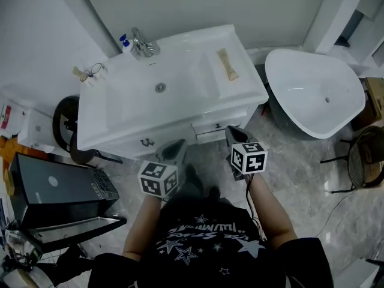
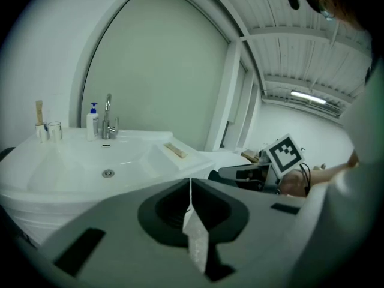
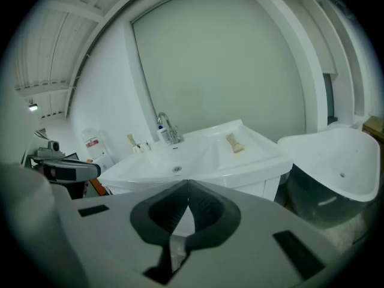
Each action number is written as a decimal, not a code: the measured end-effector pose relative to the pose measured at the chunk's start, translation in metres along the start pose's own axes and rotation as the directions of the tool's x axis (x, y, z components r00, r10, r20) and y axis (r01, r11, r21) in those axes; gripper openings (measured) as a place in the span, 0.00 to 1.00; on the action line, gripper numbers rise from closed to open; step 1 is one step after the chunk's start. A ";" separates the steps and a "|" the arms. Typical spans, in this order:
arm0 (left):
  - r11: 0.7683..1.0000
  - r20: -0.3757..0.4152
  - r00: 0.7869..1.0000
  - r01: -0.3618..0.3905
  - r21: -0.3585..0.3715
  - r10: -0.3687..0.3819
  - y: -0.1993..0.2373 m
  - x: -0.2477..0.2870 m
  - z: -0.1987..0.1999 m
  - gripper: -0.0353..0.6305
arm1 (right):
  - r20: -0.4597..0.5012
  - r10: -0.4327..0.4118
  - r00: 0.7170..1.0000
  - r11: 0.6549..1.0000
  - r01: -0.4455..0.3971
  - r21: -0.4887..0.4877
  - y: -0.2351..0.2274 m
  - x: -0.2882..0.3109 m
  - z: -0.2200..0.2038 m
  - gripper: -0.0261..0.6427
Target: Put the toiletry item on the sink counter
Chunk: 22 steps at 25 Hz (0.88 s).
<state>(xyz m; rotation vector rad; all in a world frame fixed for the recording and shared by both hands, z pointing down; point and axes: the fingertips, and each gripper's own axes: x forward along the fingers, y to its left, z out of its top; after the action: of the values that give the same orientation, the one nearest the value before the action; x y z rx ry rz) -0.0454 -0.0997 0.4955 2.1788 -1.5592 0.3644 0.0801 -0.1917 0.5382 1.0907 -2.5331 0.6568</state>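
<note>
A beige toiletry tube (image 1: pixel 227 63) lies on the flat right side of the white sink counter (image 1: pixel 249 86), also seen in the left gripper view (image 2: pixel 176 150) and the right gripper view (image 3: pixel 233 142). Both grippers hang in front of the cabinet, below the counter's front edge and well short of the tube. My left gripper (image 1: pixel 174 150) is shut with nothing in it, its jaws meeting in a thin line (image 2: pixel 190 188). My right gripper (image 1: pixel 236 134) is also shut and empty (image 3: pixel 187 188); its marker cube (image 2: pixel 285 153) shows in the left gripper view.
A faucet (image 1: pixel 143 43), a blue-capped pump bottle (image 1: pixel 125 42) and a glass with a brush (image 1: pixel 91 72) stand at the counter's back. A white bathtub (image 1: pixel 312 89) sits to the right, a black case (image 1: pixel 57 191) to the left, and a wire chair (image 1: pixel 366 158) at far right.
</note>
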 end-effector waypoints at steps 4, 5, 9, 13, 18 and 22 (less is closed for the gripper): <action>1.000 -0.018 1.000 -0.013 0.012 0.013 -0.005 -0.002 -0.004 0.09 | 0.004 0.022 1.000 1.000 -0.022 0.020 0.001 -0.001 -0.003 0.06; 1.000 -0.018 1.000 -0.013 0.014 0.013 -0.007 -0.001 -0.003 0.09 | 0.003 0.024 1.000 0.999 -0.024 0.024 0.000 -0.001 -0.004 0.06; 1.000 -0.025 1.000 0.008 0.014 -0.008 -0.017 0.006 -0.001 0.09 | 0.002 0.026 1.000 0.999 -0.026 0.040 -0.007 0.000 -0.005 0.06; 1.000 -0.053 0.998 0.024 0.017 -0.023 -0.022 0.013 -0.011 0.09 | -0.010 0.023 1.000 0.998 -0.022 0.056 -0.012 0.004 -0.011 0.06; 1.000 -0.049 0.999 0.007 -0.016 -0.008 -0.015 0.010 -0.018 0.09 | -0.026 0.032 0.999 0.998 -0.031 0.051 -0.006 0.011 -0.016 0.06; 0.999 -0.047 0.999 0.001 -0.043 -0.003 -0.005 0.001 -0.027 0.09 | -0.036 0.036 0.999 0.999 -0.035 0.014 0.011 0.014 -0.018 0.06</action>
<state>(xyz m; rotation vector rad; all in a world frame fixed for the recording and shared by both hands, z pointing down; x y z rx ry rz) -0.0397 -0.0860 0.5185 2.1247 -1.5254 0.3754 0.0649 -0.1843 0.5564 1.0315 -2.5263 0.6977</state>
